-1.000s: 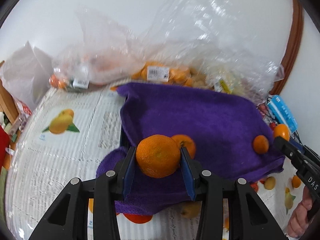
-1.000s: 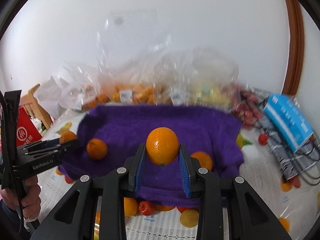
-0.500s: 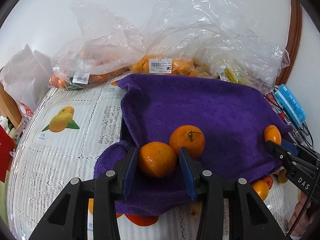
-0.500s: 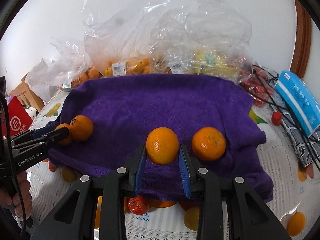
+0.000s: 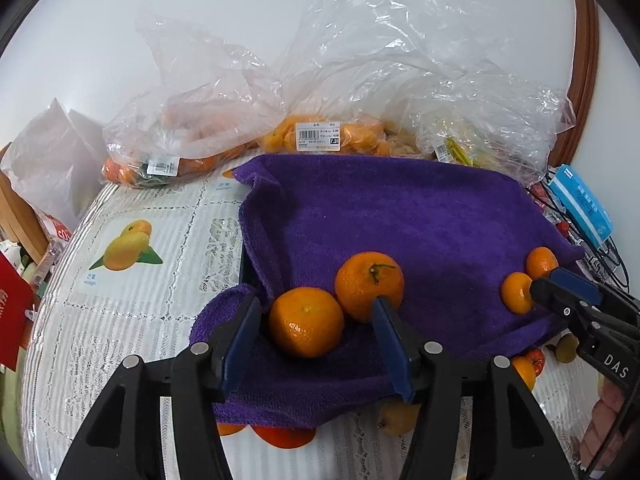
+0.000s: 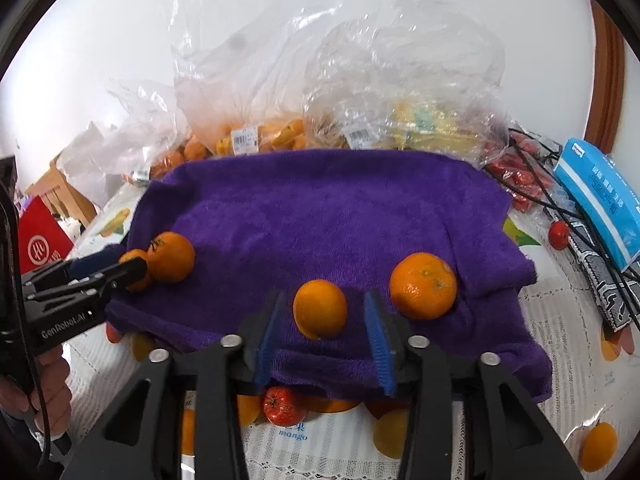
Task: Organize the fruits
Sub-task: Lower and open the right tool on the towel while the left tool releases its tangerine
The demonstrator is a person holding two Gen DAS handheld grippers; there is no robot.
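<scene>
On purple terry towel (image 5: pixel 400 216), left gripper (image 5: pixel 316 324) jaws opening, apart around round orange mandarin (image 5: pixel 306 321), pads clear of it; right gripper (image 6: pixel 324 320) jaws opening, apart around smaller orange mandarin (image 6: pixel 320 308), not pressing

Both views are bright and evenly lit by soft, diffuse light with no visible lamp. The 2 fisheye pictures bend straight lines strongly toward the rim, where a black vignette closes the corners. Glare glints off the clear plastic bags (image 5: pixel 400 80). Soft shadows sit under the oranges on the purple towel (image 6: pixel 340 208). The right view is slightly softer overall.
</scene>
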